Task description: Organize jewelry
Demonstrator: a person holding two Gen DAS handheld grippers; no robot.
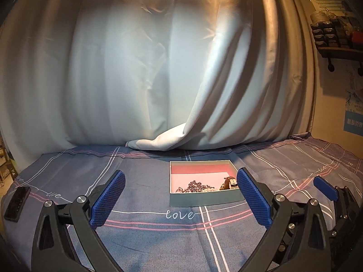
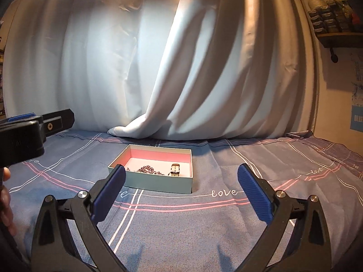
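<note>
I see both my grippers hovering over a blue bedsheet point(image 2: 181, 226), the left gripper point(image 1: 181, 199) and right gripper point(image 2: 181, 195) each spread wide and empty. Ahead sits an open teal box point(image 2: 156, 182) holding a beaded bracelet point(image 2: 147, 170) and a watch point(image 2: 175, 169).

A home bedroom, by the look of it. Beyond the fingers lies a bed under a grey-blue plaid sheet point(image 1: 145, 238) printed with the word "love", and a pale curtain point(image 1: 145, 68) hangs behind it, its hem pooling on the bedding. Up to the right of the fingers a small wooden wall shelf point(image 1: 338, 49) carries little containers, with posters point(image 1: 354, 104) below it.
</note>
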